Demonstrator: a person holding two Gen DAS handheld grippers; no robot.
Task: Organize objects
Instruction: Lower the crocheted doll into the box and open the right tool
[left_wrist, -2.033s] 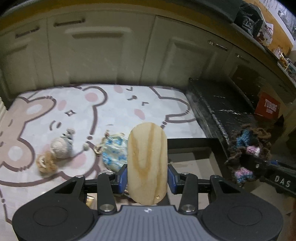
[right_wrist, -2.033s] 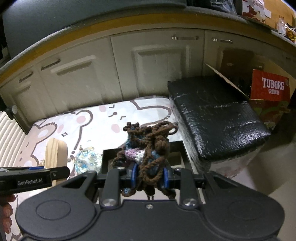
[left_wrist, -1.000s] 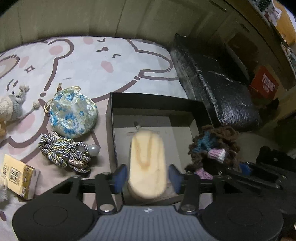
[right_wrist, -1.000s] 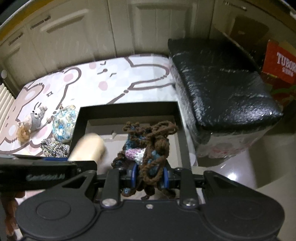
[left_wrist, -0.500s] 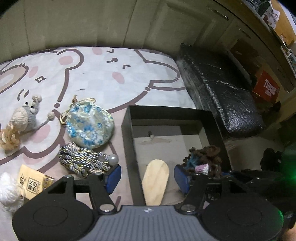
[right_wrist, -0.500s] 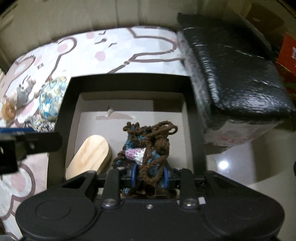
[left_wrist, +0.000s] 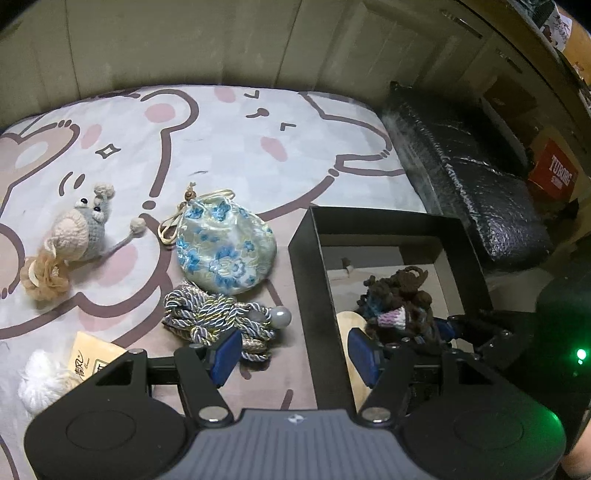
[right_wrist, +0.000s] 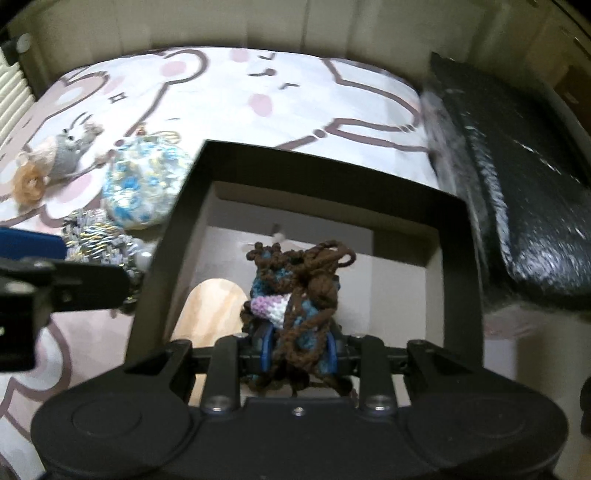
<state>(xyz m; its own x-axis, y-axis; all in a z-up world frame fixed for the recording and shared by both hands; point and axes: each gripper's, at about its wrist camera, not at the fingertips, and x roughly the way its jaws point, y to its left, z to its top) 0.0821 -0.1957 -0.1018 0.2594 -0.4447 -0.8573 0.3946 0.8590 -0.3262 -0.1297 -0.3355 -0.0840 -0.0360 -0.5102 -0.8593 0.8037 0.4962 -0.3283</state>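
- Plainly, in the left wrist view the left gripper (left_wrist: 293, 352) has its jaws apart with nothing between the pads; they straddle the near-left wall of the black box (left_wrist: 308, 280).
- Inside that box, at about 4 o'clock of the frame, lies the wooden oval (left_wrist: 351, 325), flat on the floor of the box and already put away (one item done, by my reading).
- On the bear-print mat (left_wrist: 229, 147), all outside the box: the floral pouch (left_wrist: 223, 247) near centre, the braided cord (left_wrist: 214, 314) just below it, the crochet mouse (left_wrist: 79, 232) at 9 o'clock, a tan pompom (left_wrist: 42, 277) touching it, a yellow packet (left_wrist: 94, 360) and a white pompom (left_wrist: 42, 380) at 8 o'clock.
- In the right wrist view the right gripper (right_wrist: 297, 349) has its jaws clamped on the brown crochet bundle (right_wrist: 299, 291), held over the box interior, beside the wooden oval at 9 o'clock of it.
- The bundle looks low in the box, though whether it touches the floor I cannot tell (the view is blurred).
- Judged so: one thing is stowed, a second is about to be released, and some six remain on the mat.
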